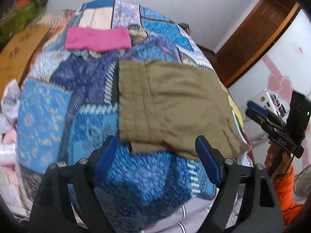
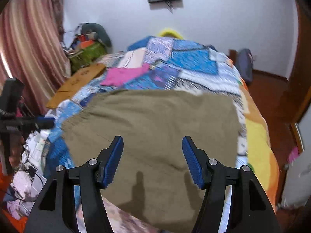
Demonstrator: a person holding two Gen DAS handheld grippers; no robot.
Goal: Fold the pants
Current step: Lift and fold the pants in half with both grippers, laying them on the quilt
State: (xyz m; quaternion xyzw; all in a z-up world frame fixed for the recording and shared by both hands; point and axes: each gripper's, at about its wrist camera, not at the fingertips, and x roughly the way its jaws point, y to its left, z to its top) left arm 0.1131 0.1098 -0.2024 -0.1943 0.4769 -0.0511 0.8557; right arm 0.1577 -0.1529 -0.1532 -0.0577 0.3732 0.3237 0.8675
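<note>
Khaki pants [image 1: 171, 104], folded into a compact rectangle, lie flat on a bed covered by a blue patchwork quilt [image 1: 44, 120]. In the left wrist view the pants occupy the right half of the quilt, with their stitched edge facing left and their near corner reaching the bed's right edge. The left gripper [image 1: 156, 145] hovers above the quilt just short of the pants' near edge, its blue-padded fingers [image 1: 106, 157] spread wide apart and holding nothing. The right gripper [image 1: 256, 106] appears at the far right of this view, off the bed's side; from here it cannot be told how its fingers stand.

In the right wrist view the pants [image 2: 155, 128] fill the centre of the frame, and the right gripper [image 2: 152, 143] hangs over them with its fingers [image 2: 191, 159] likewise apart and empty; whether the tips touch the cloth cannot be told. A folded pink garment [image 1: 97, 38] lies farther up the quilt, well apart from the pants. A brown cardboard sheet [image 2: 77, 81] rests along the bed's left side.
</note>
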